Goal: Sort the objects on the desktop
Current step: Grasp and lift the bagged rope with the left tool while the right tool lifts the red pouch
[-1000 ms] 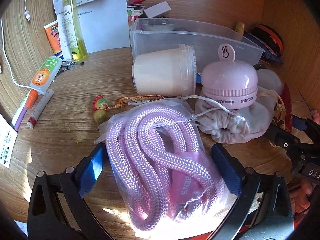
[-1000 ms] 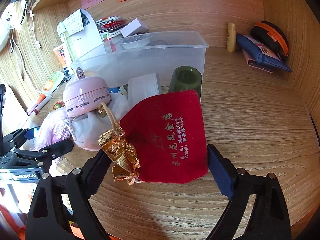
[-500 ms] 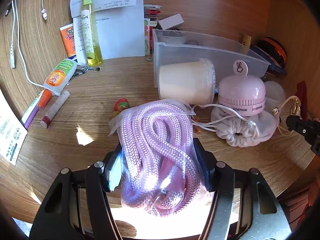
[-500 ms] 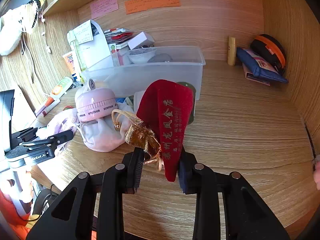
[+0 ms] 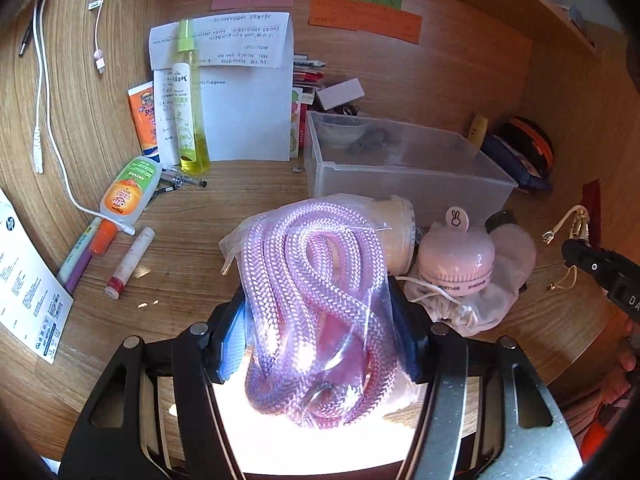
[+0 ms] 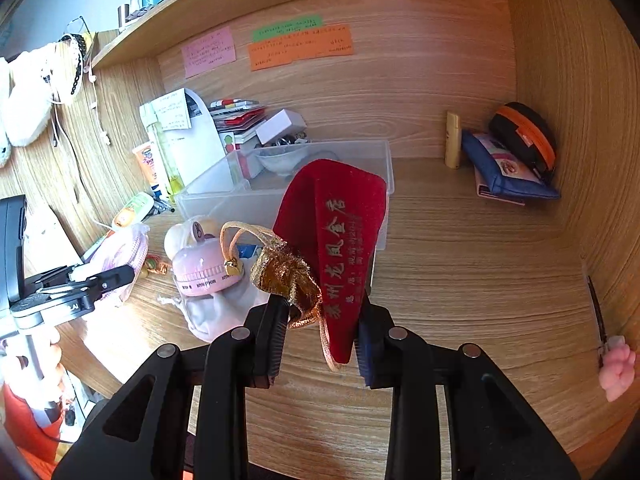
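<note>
Left claw (image 5: pixel 320 340): clamped on a clear bag of pink rope (image 5: pixel 316 312), held clear above the table (image 5: pixel 180 264) near its front edge. Right claw (image 6: pixel 322 332): clamped on the lower end of a red velvet pouch (image 6: pixel 336 240) with gold drawstring top, raised off the table. Translucent storage bin (image 5: pixel 404 176) stands towards the rear edge. In front of it, a pink mini vacuum (image 5: pixel 456 260) rests on a white drawstring bag (image 5: pixel 480 308).

Left gripper (image 5: pixel 320 336) clamps a clear bag of coiled pink rope (image 5: pixel 316 312), lifted above a wooden desk (image 5: pixel 192 248). Behind it sit a clear plastic bin (image 5: pixel 400 168), a cream cup (image 5: pixel 394 240) on its side, and a pink round gadget (image 5: pixel 456 260) on a white drawstring pouch (image 5: pixel 476 308).
</note>
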Demonstrator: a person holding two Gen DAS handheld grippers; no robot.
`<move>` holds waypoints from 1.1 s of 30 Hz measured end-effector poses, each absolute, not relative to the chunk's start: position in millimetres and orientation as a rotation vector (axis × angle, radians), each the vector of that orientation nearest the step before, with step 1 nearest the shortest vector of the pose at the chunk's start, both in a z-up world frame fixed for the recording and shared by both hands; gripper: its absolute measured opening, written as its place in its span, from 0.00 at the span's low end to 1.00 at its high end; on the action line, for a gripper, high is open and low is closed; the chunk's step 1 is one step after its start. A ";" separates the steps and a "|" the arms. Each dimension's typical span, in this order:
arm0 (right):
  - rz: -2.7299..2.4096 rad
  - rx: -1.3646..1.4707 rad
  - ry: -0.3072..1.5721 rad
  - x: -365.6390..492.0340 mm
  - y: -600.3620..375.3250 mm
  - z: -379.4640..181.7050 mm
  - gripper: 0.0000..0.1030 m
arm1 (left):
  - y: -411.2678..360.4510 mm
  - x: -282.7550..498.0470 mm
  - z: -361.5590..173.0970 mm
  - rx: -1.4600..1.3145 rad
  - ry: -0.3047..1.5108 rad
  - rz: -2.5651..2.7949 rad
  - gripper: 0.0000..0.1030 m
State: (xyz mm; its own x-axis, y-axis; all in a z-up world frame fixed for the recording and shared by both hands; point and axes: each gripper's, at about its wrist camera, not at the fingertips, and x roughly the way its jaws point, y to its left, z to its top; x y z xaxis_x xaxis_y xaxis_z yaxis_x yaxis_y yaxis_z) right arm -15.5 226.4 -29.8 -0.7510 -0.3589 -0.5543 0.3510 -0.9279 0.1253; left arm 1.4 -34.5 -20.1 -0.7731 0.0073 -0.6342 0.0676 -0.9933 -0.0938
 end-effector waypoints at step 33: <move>-2.612 0.793 0.025 -137.4 209.9 42.4 0.26 | -16.8 -131.4 71.1 0.967 0.127 -3.142 0.59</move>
